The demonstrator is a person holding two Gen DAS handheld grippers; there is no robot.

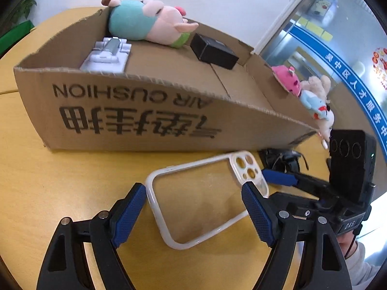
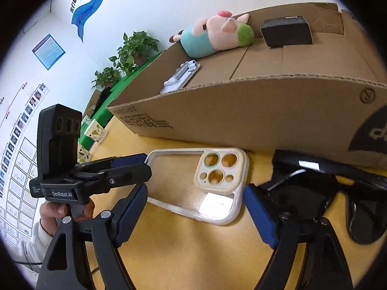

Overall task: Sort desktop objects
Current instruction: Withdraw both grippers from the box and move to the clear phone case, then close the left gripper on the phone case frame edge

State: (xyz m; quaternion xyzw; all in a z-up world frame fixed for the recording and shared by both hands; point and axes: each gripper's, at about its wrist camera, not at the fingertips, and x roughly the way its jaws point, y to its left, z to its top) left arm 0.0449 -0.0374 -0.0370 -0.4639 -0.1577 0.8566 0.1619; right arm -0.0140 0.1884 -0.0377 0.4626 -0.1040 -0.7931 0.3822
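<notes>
A clear phone case [image 1: 205, 198] with a white rim lies on the yellow table in front of a cardboard box [image 1: 154, 111]. My left gripper [image 1: 193, 191] is open, its pads on either side of the case's near end. My right gripper [image 2: 196, 193] is open too, straddling the case [image 2: 205, 183] from the other side; its blue fingertip [image 1: 278, 177] shows by the case's camera end. Black sunglasses [image 2: 338, 193] lie right of the case. Inside the box are a pig plush [image 1: 150, 21], a white holder [image 1: 106, 58] and a black box [image 1: 212, 50].
Two small plush toys [image 1: 304, 91] hang at the box's right end. The box wall [image 2: 241, 111] stands close behind the case. Potted plants [image 2: 130, 50] and a green board are at the back, with a poster wall to the left.
</notes>
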